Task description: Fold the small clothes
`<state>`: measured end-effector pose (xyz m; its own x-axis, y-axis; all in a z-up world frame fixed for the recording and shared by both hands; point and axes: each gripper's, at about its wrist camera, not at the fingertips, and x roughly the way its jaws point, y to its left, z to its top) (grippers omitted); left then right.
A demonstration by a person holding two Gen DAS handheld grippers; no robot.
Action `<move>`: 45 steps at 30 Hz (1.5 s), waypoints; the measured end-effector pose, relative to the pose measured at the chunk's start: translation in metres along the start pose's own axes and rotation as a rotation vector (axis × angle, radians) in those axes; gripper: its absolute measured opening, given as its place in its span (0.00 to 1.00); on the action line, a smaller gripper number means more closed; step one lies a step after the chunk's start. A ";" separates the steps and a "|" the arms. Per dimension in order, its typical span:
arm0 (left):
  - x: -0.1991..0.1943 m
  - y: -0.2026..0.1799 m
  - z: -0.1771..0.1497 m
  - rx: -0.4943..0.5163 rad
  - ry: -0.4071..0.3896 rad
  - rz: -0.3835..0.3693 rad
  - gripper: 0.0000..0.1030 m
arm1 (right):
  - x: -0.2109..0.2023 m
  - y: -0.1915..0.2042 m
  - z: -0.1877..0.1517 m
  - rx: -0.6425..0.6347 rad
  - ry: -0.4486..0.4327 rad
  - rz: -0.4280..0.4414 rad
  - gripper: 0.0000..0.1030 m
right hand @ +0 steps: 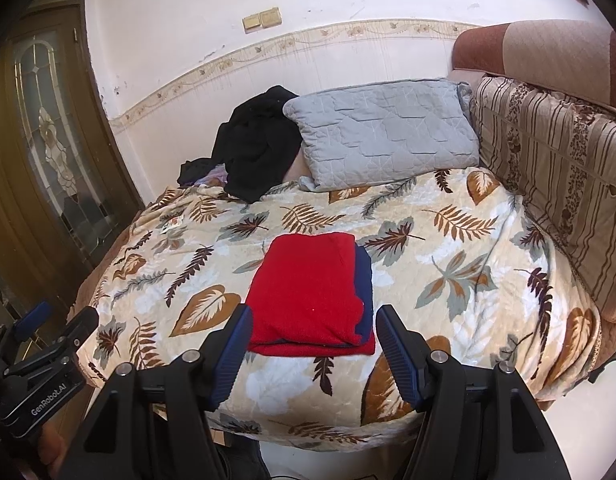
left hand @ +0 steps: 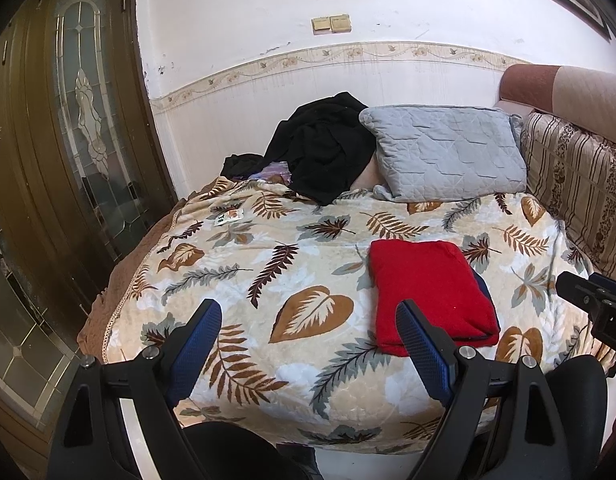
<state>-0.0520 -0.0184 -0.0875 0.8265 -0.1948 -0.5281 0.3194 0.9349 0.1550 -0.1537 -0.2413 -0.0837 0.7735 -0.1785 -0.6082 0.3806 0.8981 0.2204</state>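
A folded red garment lies flat on the leaf-patterned blanket, with a dark blue layer showing along its right edge. It also shows in the right wrist view. My left gripper is open and empty, held above the bed's near edge, left of the garment. My right gripper is open and empty, just in front of the garment's near edge. Each gripper shows at the edge of the other's view.
A heap of black clothes and a grey quilted pillow lie at the head of the bed by the white wall. A striped cushion lines the right side. A wooden door with glass stands to the left.
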 end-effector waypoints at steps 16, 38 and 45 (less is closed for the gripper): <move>0.003 0.003 -0.001 -0.001 0.008 -0.006 0.86 | 0.005 0.011 -0.001 -0.014 0.005 -0.011 0.66; 0.004 0.004 -0.001 -0.002 0.006 -0.008 0.86 | 0.007 0.013 -0.001 -0.016 0.006 -0.010 0.66; 0.005 0.004 -0.001 -0.003 0.006 -0.008 0.86 | 0.013 0.016 -0.001 -0.023 0.010 -0.008 0.66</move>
<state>-0.0471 -0.0150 -0.0903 0.8214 -0.2002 -0.5340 0.3243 0.9342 0.1485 -0.1376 -0.2285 -0.0889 0.7654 -0.1821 -0.6172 0.3751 0.9056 0.1979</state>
